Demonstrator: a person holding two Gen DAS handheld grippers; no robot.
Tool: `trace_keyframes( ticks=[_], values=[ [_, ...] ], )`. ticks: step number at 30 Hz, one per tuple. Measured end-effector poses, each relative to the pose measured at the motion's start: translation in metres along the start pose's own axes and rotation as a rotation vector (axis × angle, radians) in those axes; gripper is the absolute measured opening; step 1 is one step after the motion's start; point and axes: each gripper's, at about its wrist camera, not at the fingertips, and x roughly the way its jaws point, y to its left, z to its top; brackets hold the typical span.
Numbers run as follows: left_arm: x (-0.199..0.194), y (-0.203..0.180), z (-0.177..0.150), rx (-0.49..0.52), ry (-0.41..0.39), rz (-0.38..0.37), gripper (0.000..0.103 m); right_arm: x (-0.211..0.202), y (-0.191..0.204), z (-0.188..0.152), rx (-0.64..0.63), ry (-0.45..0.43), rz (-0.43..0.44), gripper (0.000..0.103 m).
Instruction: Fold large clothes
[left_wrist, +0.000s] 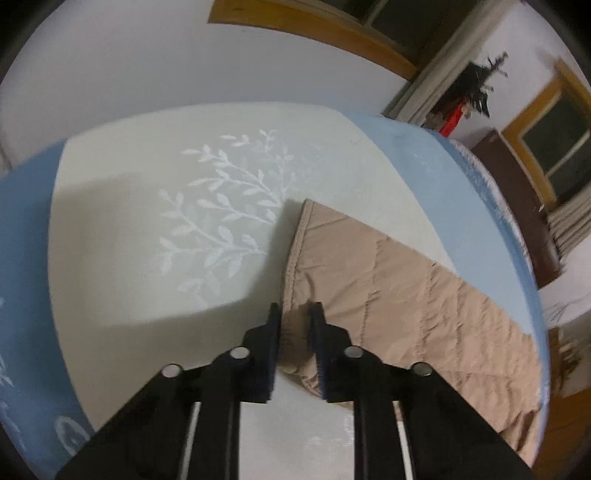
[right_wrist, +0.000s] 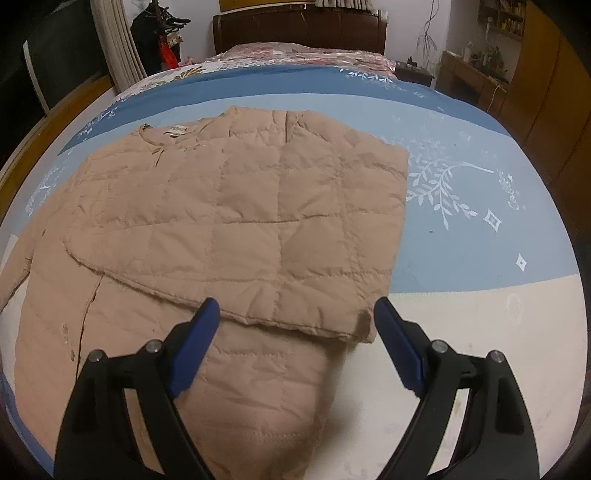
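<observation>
Jacket (right_wrist: 236, 206), tan and puffy, lying flat on the blue and white bed cover (right_wrist: 480, 229), 1 side folded over, left gripper (left_wrist: 294, 314) pinching a jacket edge tight, right gripper (right_wrist: 297, 314) wide open just above the folded hem, holding nothing

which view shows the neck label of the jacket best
The right wrist view. There the tan quilted jacket lies nearly whole on the bed sheet, and the neck label shows at the collar. The left wrist view shows only a sleeve or edge pinched in the left gripper; no label.
</observation>
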Motion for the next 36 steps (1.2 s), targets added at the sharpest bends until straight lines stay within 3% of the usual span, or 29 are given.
trace_keyframes(
  ticks=[5,9,16,25,28,34,36],
  values=[
    [-0.028,-0.014,-0.005,0.072,-0.094,-0.022,0.009,0.001,-0.002,0.0,0.013,0.009,0.015,0.084],
    [-0.056,-0.069,-0.02,0.192,-0.141,-0.107,0.008,0.002,-0.001,0.0,0.011,0.013,0.012,0.084],
    [-0.096,-0.195,-0.087,0.498,-0.159,-0.29,0.008,0.004,0.005,0.0,0.002,0.015,0.014,0.084],
    [-0.09,-0.329,-0.199,0.753,-0.022,-0.497,0.008,0.005,0.008,0.002,0.004,0.012,0.021,0.084],
    [-0.074,-0.352,-0.229,0.803,0.036,-0.521,0.008,0.005,0.009,0.003,0.003,0.015,0.019,0.084],
    [-0.025,-0.384,-0.274,0.87,0.19,-0.5,0.009,0.008,0.013,0.004,-0.002,0.028,0.019,0.084],
    [-0.009,-0.383,-0.276,0.871,0.272,-0.508,0.015,0.009,0.016,0.006,-0.007,0.031,0.032,0.084]
  ],
)
